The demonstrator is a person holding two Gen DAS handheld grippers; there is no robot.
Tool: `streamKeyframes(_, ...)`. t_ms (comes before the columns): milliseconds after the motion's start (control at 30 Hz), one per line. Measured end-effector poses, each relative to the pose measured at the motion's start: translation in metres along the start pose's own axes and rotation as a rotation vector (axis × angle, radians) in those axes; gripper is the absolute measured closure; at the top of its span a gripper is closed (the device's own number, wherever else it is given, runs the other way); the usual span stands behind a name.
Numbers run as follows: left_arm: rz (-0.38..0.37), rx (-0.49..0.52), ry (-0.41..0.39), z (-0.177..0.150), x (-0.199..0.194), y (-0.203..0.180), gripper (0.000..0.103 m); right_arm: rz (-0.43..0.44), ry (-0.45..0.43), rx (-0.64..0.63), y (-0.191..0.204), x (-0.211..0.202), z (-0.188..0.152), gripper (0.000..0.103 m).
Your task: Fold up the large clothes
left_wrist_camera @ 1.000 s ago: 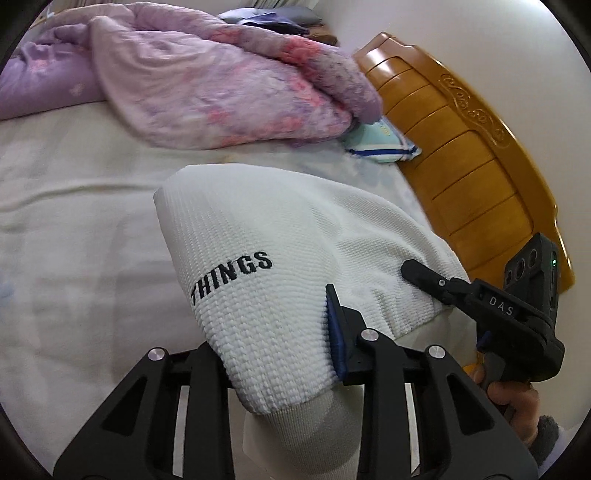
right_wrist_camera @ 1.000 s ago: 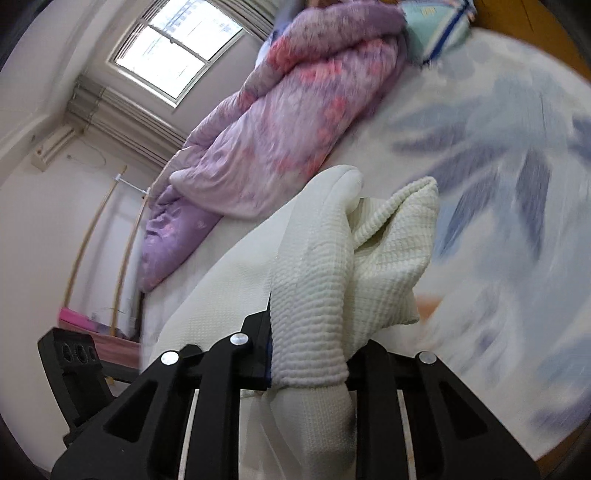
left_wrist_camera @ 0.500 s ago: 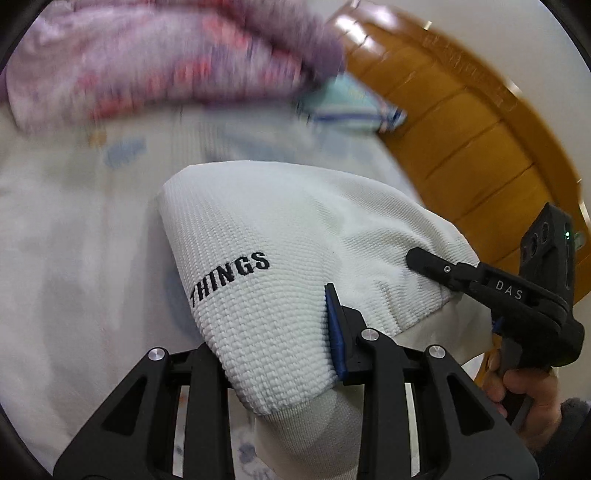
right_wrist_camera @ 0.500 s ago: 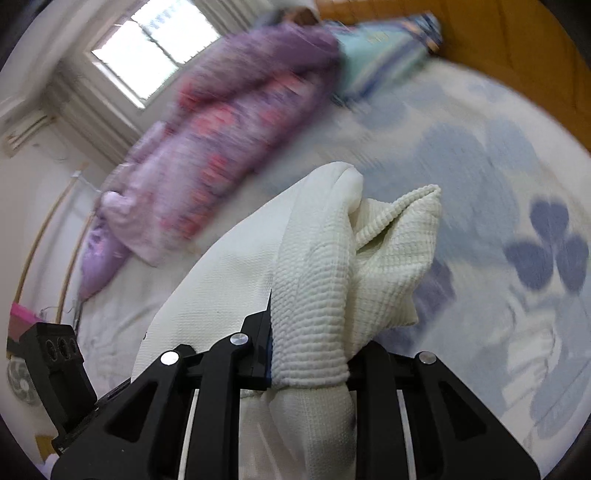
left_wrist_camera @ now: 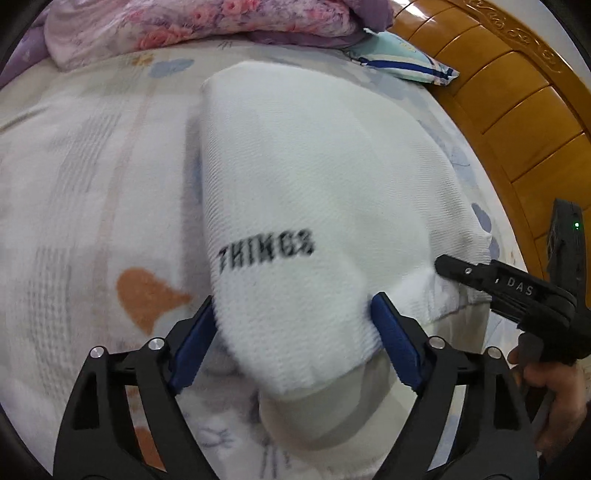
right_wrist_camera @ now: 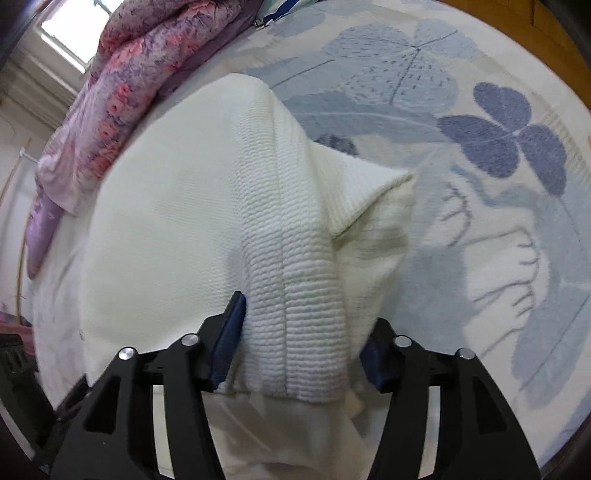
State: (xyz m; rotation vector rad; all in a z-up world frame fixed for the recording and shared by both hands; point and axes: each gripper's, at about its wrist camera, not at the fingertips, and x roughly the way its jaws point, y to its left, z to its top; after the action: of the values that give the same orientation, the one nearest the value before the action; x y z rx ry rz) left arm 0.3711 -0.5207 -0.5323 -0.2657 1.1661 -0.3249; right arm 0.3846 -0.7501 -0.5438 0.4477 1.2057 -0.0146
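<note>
White knit garment (left_wrist_camera: 314, 192) folded on the bed, both grippers spread around its near edge.

Garment lies on the floral sheet (left_wrist_camera: 74, 192); "THINGS" printed in black on the top layer, lettering blurred. Left gripper (left_wrist_camera: 291, 328): jaws wide apart, blue pads (left_wrist_camera: 397, 343) flanking the folded corner, fabric between them but not pinched. Right gripper (right_wrist_camera: 301, 343): jaws also parted, ribbed hem bunched between, left pad touching cloth, right pad just beside it; can't tell if there's any real squeeze. From the left camera the right gripper's tip sits at the garment's right edge, hand (left_wrist_camera: 554, 391) on its handle. Pink quilt (left_wrist_camera: 207, 22) and pillow (left_wrist_camera: 402, 62) at the far end, wooden headboard (left_wrist_camera: 517, 96) to the right.
</note>
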Motion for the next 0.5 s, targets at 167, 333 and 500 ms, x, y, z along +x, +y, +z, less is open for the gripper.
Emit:
streamKeyframes(167, 0.009, -0.046, 0.004, -0.013, -0.007, 0.008, 0.015, -0.056, 0.008, -0.011, -0.010, 0.007, -0.012, 0.030)
streamKeyframes(333, 0.002, -0.061, 0.052, -0.011, -0.005, 0.007, 0.014, -0.066, 0.035, 0.016, -0.014, 0.013, -0.006, 0.027)
streamKeyframes(500, -0.031, -0.008, 0.021, -0.001, -0.047, 0.006, 0.014, -0.229, -0.003, -0.108, 0.025, -0.018, 0.000, 0.027)
